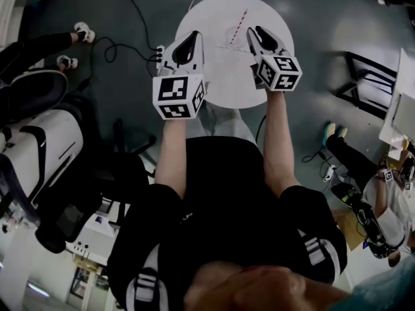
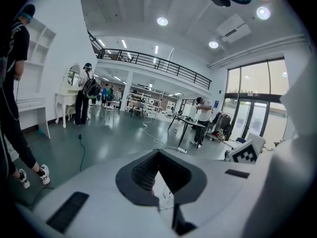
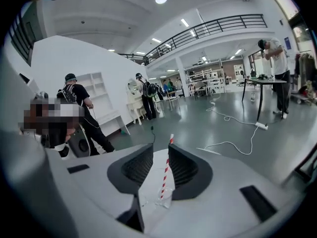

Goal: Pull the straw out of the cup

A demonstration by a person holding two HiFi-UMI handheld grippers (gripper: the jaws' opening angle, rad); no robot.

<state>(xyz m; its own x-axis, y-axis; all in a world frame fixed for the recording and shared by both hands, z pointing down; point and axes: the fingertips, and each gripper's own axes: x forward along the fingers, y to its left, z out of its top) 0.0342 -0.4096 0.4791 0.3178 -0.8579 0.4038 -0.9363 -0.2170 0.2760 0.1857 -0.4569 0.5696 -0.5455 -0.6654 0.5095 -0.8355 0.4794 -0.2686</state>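
A red-and-white striped straw point(image 1: 242, 21) stands tilted in a small clear cup point(image 1: 231, 43) at the far side of the round white table point(image 1: 220, 86). My right gripper point(image 1: 255, 31) hovers just right of the cup. In the right gripper view it point(image 3: 159, 148) is open, and the straw point(image 3: 165, 175) and cup point(image 3: 163, 196) show through the gap, beyond the jaws and untouched. My left gripper point(image 1: 196, 37) hangs over the table's left part, left of the cup. In its own view this gripper point(image 2: 158, 153) has its tips together, with the cup point(image 2: 166, 195) glimpsed below them.
A power strip point(image 1: 159, 50) with cables lies on the grey floor by the table's left edge. A black-and-white machine point(image 1: 39, 154) stands at the left, and a black frame point(image 1: 366, 83) at the right. Other people stand and sit around the hall.
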